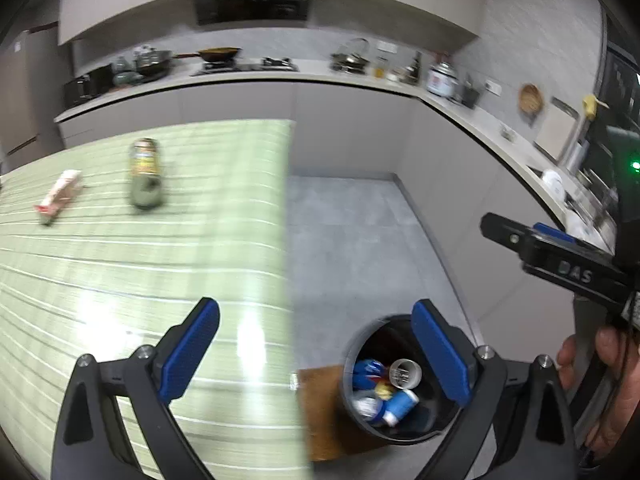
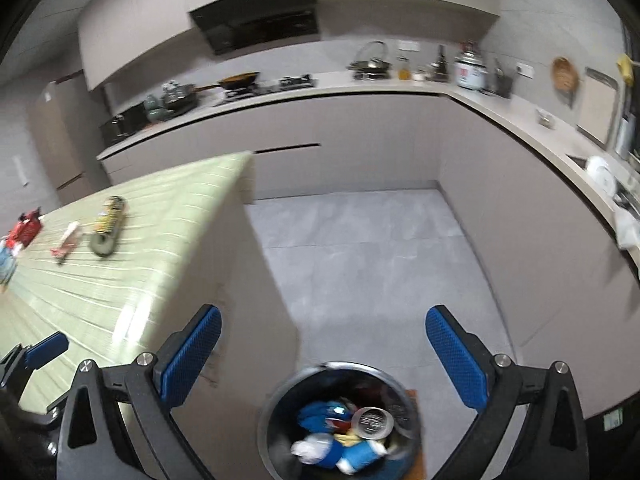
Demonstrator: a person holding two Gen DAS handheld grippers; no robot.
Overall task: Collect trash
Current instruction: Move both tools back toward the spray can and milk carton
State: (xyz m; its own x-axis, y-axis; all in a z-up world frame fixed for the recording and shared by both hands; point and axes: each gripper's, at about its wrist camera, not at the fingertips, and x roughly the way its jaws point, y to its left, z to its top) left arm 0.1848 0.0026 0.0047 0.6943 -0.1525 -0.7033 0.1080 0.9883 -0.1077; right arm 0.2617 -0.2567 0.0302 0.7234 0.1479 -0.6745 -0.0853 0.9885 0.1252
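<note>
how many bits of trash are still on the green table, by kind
Counting from the right wrist view, which shows more of the table:
can lying on its side: 1
small pink and white packet: 1
red packet at the far left edge: 1
blurred blue and white item at the left edge, kind unclear: 1
Total: 4

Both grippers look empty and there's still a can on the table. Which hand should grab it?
Probably left. The left gripper, open and empty, hangs over the table edge facing the can; the right gripper is open above the bin.
</note>
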